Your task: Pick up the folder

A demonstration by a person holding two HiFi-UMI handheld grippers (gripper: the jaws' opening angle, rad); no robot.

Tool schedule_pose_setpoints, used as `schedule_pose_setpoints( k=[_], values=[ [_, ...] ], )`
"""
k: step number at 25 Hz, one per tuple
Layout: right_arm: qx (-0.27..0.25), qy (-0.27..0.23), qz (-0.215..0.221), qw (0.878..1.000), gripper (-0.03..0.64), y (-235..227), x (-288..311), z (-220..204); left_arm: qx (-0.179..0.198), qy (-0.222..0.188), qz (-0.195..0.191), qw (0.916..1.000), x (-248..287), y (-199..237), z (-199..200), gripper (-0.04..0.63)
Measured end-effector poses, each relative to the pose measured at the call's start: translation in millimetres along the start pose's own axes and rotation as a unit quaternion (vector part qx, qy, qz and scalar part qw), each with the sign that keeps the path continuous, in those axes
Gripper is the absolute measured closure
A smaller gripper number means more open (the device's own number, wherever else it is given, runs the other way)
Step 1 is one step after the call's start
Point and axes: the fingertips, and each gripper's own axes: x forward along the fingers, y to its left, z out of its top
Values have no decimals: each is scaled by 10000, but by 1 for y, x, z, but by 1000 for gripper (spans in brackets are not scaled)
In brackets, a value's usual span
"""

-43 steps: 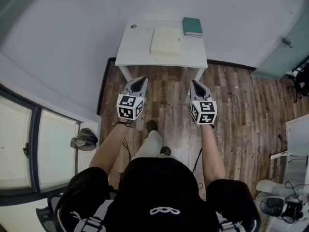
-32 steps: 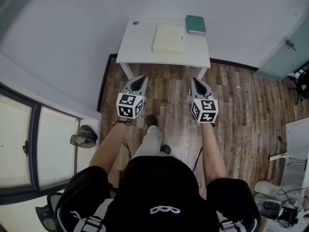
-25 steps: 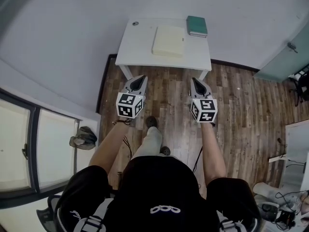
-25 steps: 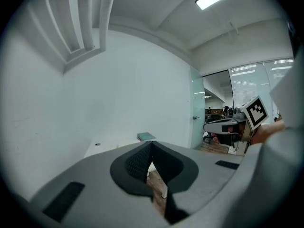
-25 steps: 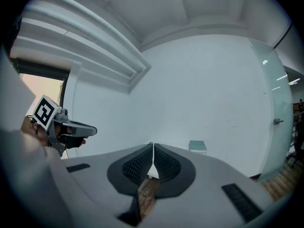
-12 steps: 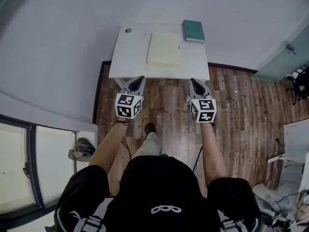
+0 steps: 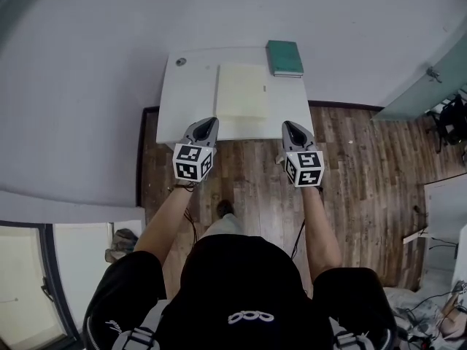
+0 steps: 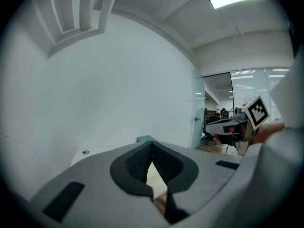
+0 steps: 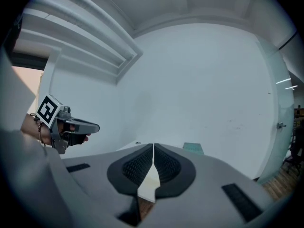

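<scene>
A person holds the left gripper point(image 7: 207, 125) and right gripper point(image 7: 291, 128) out over the near edge of a white table point(image 7: 182, 97) in the upper middle of the head view. Both claws are clenched tight and grasp nothing. The cream folder point(image 7: 242, 92) lies flat at the table's centre, between the two tips and a little beyond them, touched by neither. A green book point(image 7: 284, 57) sits just past it at the upper right corner. By the look of it, the pick-up proper has not begun. The grippers are close enough to reach, but opening a claw, closing it on the folder's edge and lifting all remain to be done.
</scene>
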Motion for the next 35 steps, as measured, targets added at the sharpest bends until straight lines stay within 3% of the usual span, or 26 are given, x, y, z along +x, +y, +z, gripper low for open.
schedule_pose_setpoints(
  k=[16,35],
  values=[
    [109,110,-184,9997,592,-16,81,15,11,83,-196,9998,66,59,18,574],
    [346,106,-217,9991,592,-6,125,6,-33,215,-438,9988,94,103,5,574]
  ],
)
